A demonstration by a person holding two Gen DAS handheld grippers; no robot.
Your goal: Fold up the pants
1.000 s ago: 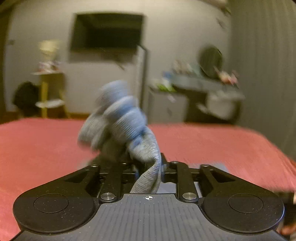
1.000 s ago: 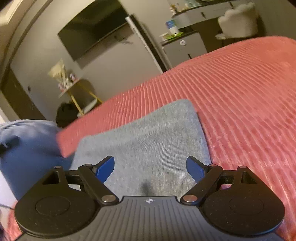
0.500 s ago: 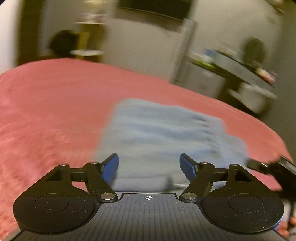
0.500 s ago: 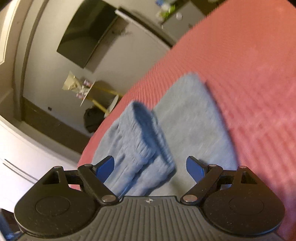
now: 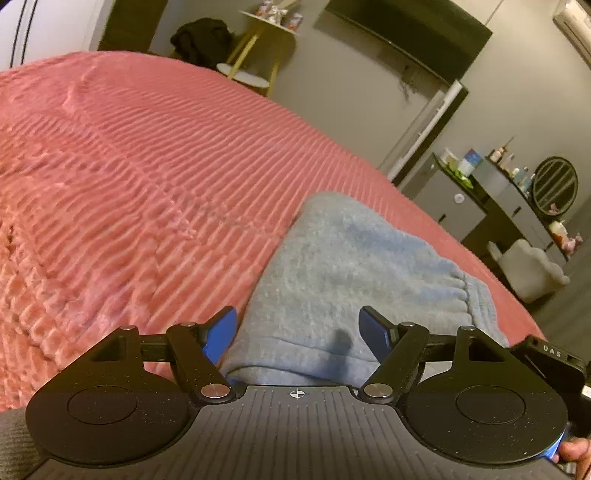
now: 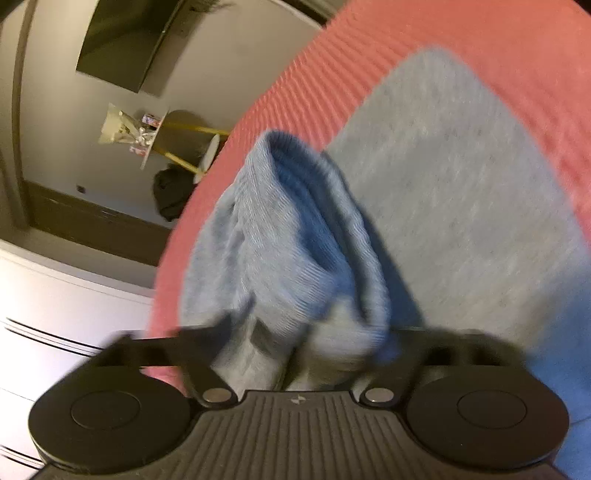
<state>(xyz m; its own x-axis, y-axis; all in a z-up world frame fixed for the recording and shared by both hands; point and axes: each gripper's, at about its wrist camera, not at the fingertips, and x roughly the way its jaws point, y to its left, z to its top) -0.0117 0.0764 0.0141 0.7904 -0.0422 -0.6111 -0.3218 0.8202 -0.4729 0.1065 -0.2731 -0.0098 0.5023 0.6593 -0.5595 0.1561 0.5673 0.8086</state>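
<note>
Right gripper (image 6: 299,354): jaws have just been closing, a bunched ribbed cuff (image 6: 295,236) of the pants (image 6: 454,192) between them; the fingers are blurred and hidden behind the cloth, so whether the pads press on it cannot be told. Cuff stands up from the jaws as a hollow fold, open at its top. Left gripper (image 5: 297,332): jaws spread wide, having opened within the last second, blue pads (image 5: 221,328) clear of the cloth, nothing pinched; its left pad hangs over the pants' left edge, the right pad over the grey cloth. Pants: light blue-grey knit, folded into a flat block, lying on the bed (image 5: 129,177) near its right edge and directly ahead of both grippers; a gathered band shows at the block's right side in the left view. Bed: pink-red ribbed cover. Beyond the bed: yellow-legged stand (image 5: 255,51) with small items on top, a dark bundle (image 5: 203,37) beside it; wall screen (image 5: 406,33); grey cabinet (image 5: 450,199) to the right of the bed, bottles and a round dark mirror (image 5: 556,186) on its top; contents not legible. Fingertip (image 5: 572,450) of a person at the lower right corner of the left view.
</note>
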